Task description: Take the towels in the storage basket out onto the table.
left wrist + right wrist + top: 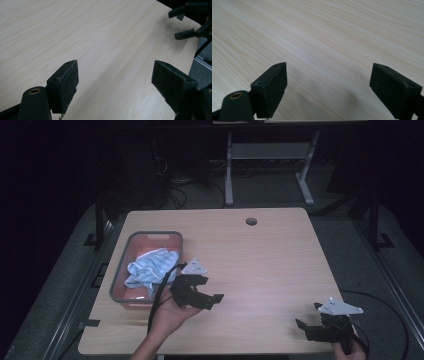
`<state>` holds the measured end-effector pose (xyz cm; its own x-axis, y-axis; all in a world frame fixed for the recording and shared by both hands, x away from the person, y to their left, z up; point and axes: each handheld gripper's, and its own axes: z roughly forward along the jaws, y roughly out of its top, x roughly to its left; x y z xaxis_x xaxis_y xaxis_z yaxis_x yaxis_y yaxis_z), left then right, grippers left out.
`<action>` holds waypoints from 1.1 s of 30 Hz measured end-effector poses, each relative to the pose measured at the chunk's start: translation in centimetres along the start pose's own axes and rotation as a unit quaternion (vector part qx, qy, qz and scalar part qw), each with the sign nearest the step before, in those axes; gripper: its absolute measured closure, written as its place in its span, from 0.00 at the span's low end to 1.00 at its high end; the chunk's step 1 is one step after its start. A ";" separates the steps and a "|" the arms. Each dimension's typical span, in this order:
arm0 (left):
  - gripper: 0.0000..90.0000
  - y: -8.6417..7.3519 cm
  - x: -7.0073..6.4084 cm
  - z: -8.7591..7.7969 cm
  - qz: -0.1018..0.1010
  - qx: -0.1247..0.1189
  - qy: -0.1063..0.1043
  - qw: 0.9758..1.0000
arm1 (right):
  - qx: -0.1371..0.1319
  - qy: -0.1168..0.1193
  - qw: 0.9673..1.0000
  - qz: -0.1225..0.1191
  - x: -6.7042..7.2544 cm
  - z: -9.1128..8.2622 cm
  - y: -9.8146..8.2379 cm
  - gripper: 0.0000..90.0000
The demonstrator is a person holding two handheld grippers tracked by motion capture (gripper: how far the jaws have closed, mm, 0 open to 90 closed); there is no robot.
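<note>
In the high view a grey bin (118, 270) with a reddish inside stands on the left part of the wooden table (265, 260) and holds a crumpled light blue striped cloth (150, 267). Just right of the bin, a hand holds my left gripper (210, 290) above the table, jaws pointing right. In the left gripper view my left gripper (115, 80) is open over bare wood (100, 37), with nothing between its jaws. My right gripper (307, 316) sits near the front right corner, jaws pointing left. In its own view my right gripper (328, 85) is open over bare wood (324, 30).
A round cable hole (251, 221) lies near the table's far edge. Behind the table stands another desk's white frame (229, 170), with cables on the dark floor. The left gripper view shows my right gripper (183, 23) far off by the table edge.
</note>
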<state>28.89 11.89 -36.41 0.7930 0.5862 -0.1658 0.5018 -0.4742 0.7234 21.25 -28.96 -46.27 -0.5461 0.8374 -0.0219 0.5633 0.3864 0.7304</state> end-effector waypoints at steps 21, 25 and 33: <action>0.21 1.3 6.0 -4.0 -0.056 0.012 0.054 0.997 | 0.004 0.002 1.000 -0.007 0.3 0.1 0.0 0.15; 0.21 1.2 7.1 -4.8 -0.064 0.016 0.066 0.996 | 0.005 0.002 1.000 -0.005 0.2 0.1 0.0 0.15; 0.21 0.6 8.6 -6.0 -0.080 0.019 0.088 0.993 | 0.002 0.002 1.000 -0.006 0.2 0.0 -0.1 0.15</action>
<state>33.90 20.58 -33.34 0.6312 0.7603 -0.1535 0.6310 -0.3883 0.6716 21.14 -28.86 -46.36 -0.5557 0.8309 -0.0281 0.5589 0.3985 0.7272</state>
